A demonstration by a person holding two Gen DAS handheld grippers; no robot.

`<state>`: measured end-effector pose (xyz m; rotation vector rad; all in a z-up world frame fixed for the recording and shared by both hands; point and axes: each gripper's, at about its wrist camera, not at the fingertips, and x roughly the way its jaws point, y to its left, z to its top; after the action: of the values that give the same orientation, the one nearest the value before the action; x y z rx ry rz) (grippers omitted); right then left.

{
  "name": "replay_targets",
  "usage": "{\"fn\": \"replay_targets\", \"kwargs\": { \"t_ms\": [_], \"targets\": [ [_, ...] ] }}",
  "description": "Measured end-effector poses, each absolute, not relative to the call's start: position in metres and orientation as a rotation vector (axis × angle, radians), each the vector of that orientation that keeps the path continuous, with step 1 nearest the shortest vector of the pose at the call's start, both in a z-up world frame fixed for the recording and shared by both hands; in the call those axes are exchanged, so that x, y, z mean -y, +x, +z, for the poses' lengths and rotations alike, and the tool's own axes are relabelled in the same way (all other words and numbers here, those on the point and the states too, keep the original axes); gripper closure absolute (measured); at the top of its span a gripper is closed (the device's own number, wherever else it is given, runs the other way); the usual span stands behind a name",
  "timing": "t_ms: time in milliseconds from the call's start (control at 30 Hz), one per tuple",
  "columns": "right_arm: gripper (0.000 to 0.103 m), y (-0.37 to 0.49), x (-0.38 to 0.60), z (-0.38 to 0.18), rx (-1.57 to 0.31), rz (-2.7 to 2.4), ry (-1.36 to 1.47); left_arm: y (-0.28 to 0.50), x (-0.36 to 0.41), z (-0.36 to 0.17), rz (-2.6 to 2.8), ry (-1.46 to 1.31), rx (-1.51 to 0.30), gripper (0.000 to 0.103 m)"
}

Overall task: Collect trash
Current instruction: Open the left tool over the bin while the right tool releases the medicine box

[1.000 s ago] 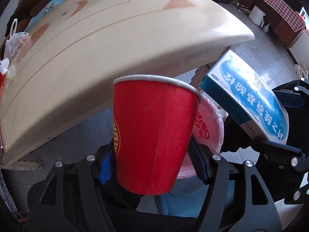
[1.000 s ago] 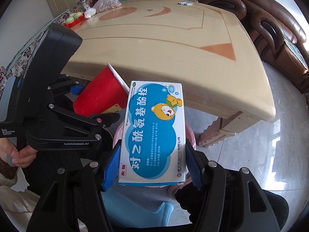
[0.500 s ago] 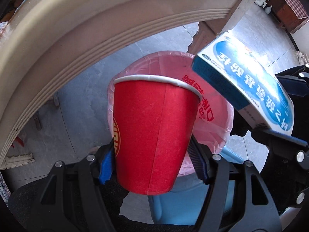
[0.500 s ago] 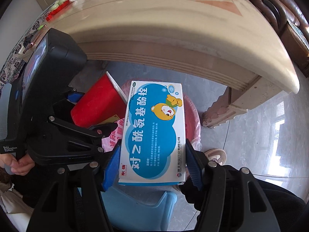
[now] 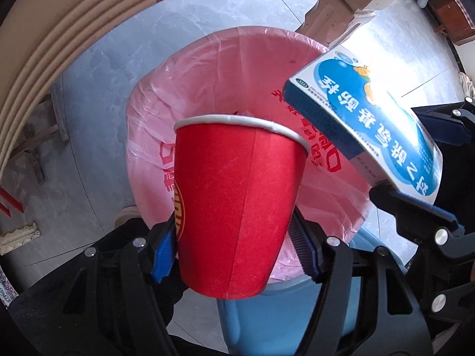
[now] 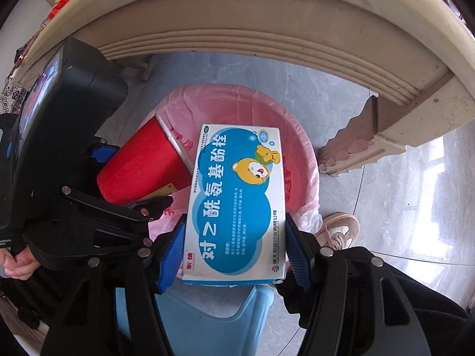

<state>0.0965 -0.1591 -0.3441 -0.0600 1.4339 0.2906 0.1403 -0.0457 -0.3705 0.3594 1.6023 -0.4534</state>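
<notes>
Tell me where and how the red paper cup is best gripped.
Grip the red cup low on its tapered wall, one finger each side, as the left gripper does now. Coming from the base leaves the rim facing the pink-lined bin, and squeezing low probably avoids crushing it.

Paper cup (image 5: 237, 207) is sitting clamped between the left gripper (image 5: 234, 249) fingers, hanging over the near part of the lined trash bin (image 5: 207, 59), with the medicine box (image 5: 365, 124) hanging to its right over the bin's right rim. Medicine box (image 6: 237, 201) is sitting between the right gripper (image 6: 234, 255) fingers above the bin (image 6: 237, 101), the cup (image 6: 142, 169) lying tilted just to its left. The bin is standing on the floor (image 6: 386, 207) in front of the table edge (image 6: 267, 29), table leg (image 6: 386, 136) off to the right and a shoe (image 6: 338, 231) beside the bin.
</notes>
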Motion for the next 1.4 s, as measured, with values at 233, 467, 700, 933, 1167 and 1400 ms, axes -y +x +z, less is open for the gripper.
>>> {"fn": "replay_targets", "kwargs": {
  "t_ms": [233,467,700,933,1167,1400],
  "targets": [
    [0.043,0.107,0.163,-0.371,-1.491,0.271,-0.069,0.156,0.042,-0.401,-0.424,0.303,-1.689,0.037],
    [0.043,0.111,0.150,-0.387,-1.536,0.280,-0.108,0.163,0.047,-0.419,-0.422,0.276,-1.742,0.037],
    [0.043,0.116,0.148,-0.398,-1.562,0.295,-0.107,0.170,0.045,-0.436,-0.400,0.285,-1.792,0.036],
    [0.042,0.122,0.152,-0.406,-1.572,0.294,-0.105,0.168,0.044,-0.445,-0.380,0.295,-1.819,0.026],
    [0.032,0.126,0.154,-0.412,-1.583,0.268,-0.109,0.166,0.042,-0.451,-0.353,0.285,-1.826,0.024],
    [0.029,0.125,0.149,-0.412,-1.588,0.257,-0.134,0.164,0.039,-0.443,-0.327,0.294,-1.808,0.023]
  ]
}}
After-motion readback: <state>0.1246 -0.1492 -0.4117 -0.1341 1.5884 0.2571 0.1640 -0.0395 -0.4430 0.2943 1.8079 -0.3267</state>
